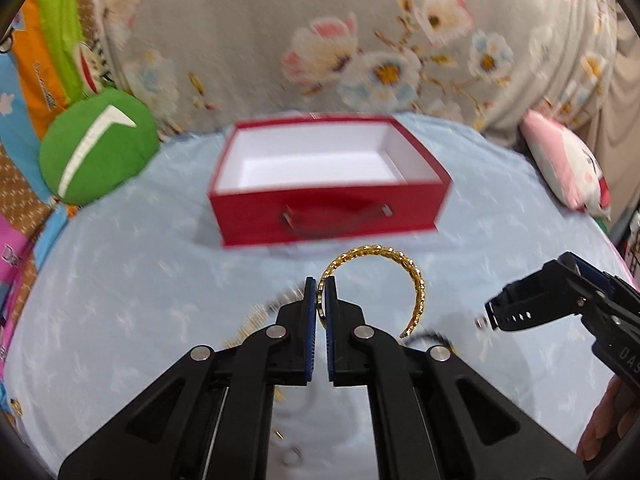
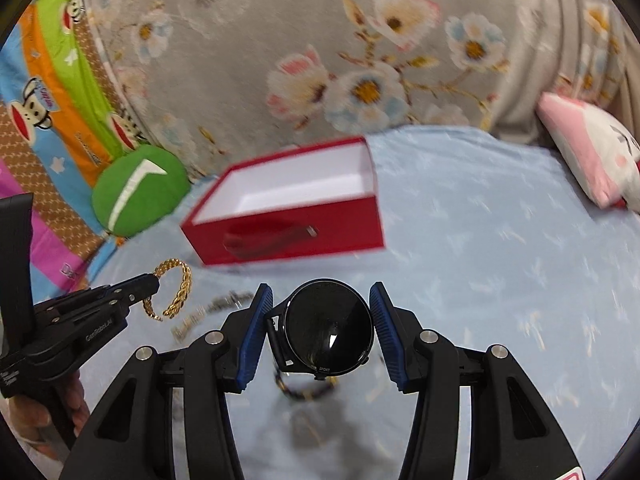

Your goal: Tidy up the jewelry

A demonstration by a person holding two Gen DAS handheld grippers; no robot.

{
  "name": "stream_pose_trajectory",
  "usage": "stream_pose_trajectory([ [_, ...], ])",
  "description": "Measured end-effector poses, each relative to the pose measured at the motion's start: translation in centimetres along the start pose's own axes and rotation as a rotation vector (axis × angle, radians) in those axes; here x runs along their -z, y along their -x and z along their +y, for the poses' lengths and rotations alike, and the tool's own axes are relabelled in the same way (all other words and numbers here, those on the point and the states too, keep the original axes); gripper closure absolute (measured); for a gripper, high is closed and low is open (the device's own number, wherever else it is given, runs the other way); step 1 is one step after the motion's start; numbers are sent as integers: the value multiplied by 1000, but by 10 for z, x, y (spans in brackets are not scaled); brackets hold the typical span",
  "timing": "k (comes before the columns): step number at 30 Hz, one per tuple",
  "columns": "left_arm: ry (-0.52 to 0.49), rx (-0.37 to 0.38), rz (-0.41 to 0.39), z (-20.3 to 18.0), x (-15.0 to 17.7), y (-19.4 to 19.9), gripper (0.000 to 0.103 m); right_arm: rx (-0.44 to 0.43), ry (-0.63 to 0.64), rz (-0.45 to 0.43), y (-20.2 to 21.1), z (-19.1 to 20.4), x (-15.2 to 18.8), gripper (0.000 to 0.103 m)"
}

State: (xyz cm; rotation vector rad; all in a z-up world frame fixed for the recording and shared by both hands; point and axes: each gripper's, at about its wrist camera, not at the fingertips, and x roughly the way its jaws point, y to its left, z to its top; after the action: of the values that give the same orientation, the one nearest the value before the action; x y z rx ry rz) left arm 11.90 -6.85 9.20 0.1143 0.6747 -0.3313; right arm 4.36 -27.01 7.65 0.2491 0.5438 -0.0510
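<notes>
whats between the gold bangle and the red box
Only bare blue bedsheet separates the gold bangle from the red box, shown in the left wrist view.

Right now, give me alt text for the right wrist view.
The right gripper clamps a round black watch above a pale blue sheet. Beyond lies an open, empty red box; at left, the left gripper pinches a gold bracelet.

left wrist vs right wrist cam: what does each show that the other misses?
Left wrist only: how the left gripper pinches the gold bangle between shut pads.
Right wrist only: the black watch face, round, held between the right gripper pads; a beaded bracelet lying below it.
Both: the open, empty red box on the blue sheet, green cushion, pink pillow.
</notes>
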Motion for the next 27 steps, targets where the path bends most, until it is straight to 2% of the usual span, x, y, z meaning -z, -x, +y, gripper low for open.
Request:
stream_pose_trajectory([
  [1,4,-16,-23,6,-11,0,100,-15,15,-14,-4,7,-12,58],
  [2,6,-29,-41,12,-20,-1,100,-28,30,-29,-7,12,-23,79],
  [3,12,-40,-56,18,-30,-3,100,-38,46,-42,-12,18,-36,89],
  [6,33,-62,-93,34,-62,-14,100,-56,81,-57,-36,34,-76,89],
  [8,39,-82,-112,42,-78,-21,100,-25,112,-56,-58,43,-93,89],
  [11,50,-96,-125,54,-90,-27,100,-41,114,-14,-78,43,-94,89],
  [13,57,-98,-122,60,-88,-28,100,-22,131,40,-88,42,-78,83],
  [14,59,-98,-120,61,-85,-30,100,2,133,64,-91,39,-66,67],
  [15,62,-99,-114,63,-82,-31,99,32,131,81,-93,34,-53,47],
  [17,63,-90,-95,64,-74,-35,99,102,114,112,-96,20,-28,36],
  [21,69,-70,-64,61,-58,-42,98,129,29,185,-112,-6,3,36],
  [25,83,-54,-34,56,-48,-47,96,115,15,214,-137,-5,13,36],
  [27,76,-59,-27,53,-45,-49,95,128,20,217,-150,-3,13,40],
])
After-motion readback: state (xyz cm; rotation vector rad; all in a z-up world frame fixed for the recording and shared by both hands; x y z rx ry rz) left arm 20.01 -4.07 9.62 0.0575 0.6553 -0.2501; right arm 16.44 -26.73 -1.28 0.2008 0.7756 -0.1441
